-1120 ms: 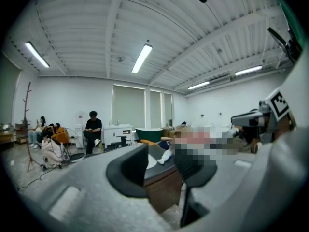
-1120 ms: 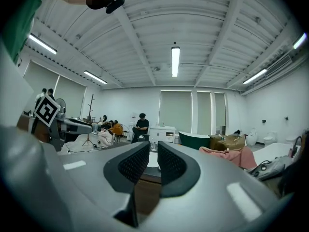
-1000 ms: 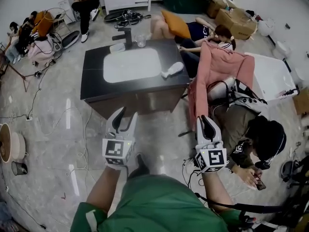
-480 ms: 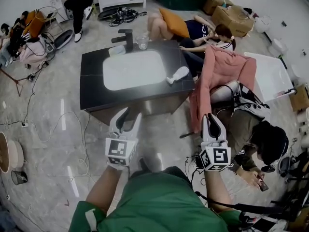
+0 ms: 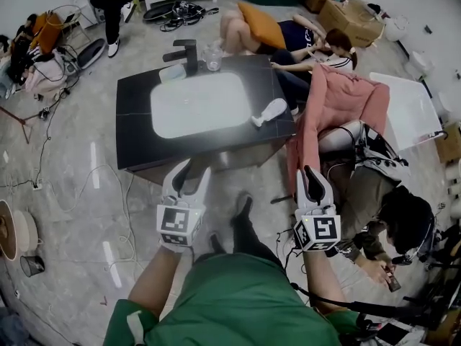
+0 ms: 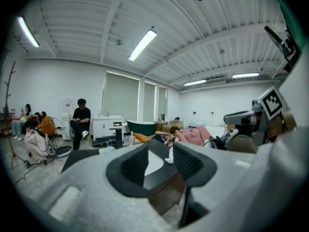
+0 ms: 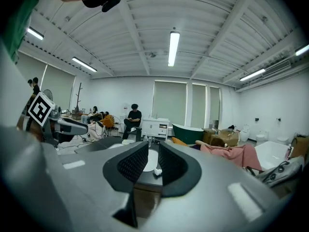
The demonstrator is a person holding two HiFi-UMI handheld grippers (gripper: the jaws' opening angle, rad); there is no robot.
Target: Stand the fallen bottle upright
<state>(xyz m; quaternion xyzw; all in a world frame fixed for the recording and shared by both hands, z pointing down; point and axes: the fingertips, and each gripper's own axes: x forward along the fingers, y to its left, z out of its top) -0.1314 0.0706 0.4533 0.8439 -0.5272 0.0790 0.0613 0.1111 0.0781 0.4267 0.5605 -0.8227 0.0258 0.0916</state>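
The white bottle [image 5: 270,111] is seen lying on its side on the black counter [image 5: 133,132], just beside the right edge of the white basin [image 5: 198,103] and near the counter's front right corner. Both grippers are held over the floor [image 5: 79,193], short of the counter and well apart from the bottle. The left gripper [image 5: 191,173] is opened fairly wide, with nothing between its jaws. The right gripper [image 5: 315,180] is set to a narrow gap and is likewise empty. A faucet [image 5: 186,51] and a glass [image 5: 212,58] are seen at the counter's far edge.
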